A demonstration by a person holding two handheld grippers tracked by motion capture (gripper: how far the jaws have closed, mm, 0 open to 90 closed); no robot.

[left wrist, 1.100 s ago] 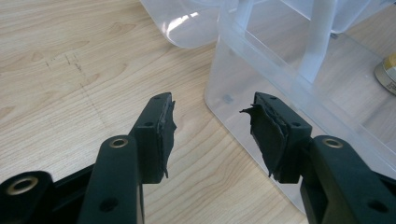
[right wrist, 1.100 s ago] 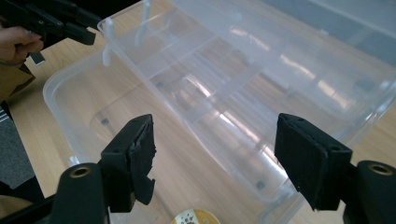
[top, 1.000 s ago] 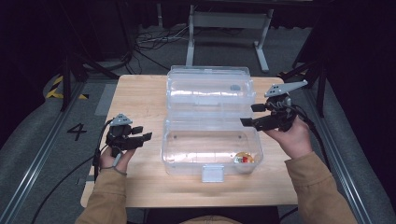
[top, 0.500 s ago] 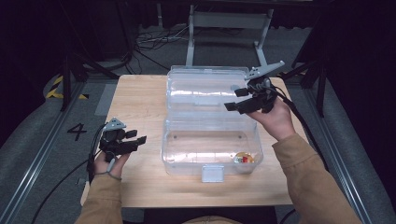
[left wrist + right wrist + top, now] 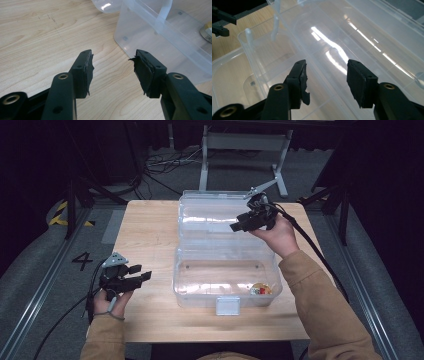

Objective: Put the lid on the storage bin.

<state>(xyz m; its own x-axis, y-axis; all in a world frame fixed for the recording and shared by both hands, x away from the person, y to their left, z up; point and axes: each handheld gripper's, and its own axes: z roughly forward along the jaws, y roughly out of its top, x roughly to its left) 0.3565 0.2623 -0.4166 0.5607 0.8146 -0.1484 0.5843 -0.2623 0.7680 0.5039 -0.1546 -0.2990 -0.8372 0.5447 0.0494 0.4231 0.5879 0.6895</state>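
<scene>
— What has moved?

— The right gripper (image 5: 235,226) has travelled from beside the box's right edge in over the raised lid, and its jaws have just been closing; they now stand half apart with nothing pressed between them. The left gripper (image 5: 142,276) has hardly shifted.

— Start near. What lies closest?

— The left gripper rests low over the light wooden surface (image 5: 150,230), left of the box, jaws wide and bare. Just beside it sits the clear plastic storage box (image 5: 225,275), lid thrown open, its latch tab facing the person.

— Anything inside?

— A small round colourful item (image 5: 260,289) in the near right corner of the base.

— And farther back?

— The clear plastic lid (image 5: 367,47) lies open beyond the base. The right gripper hovers above it, jaws pointing into the lid's hollow, apart from the plastic as far as I can tell.
</scene>
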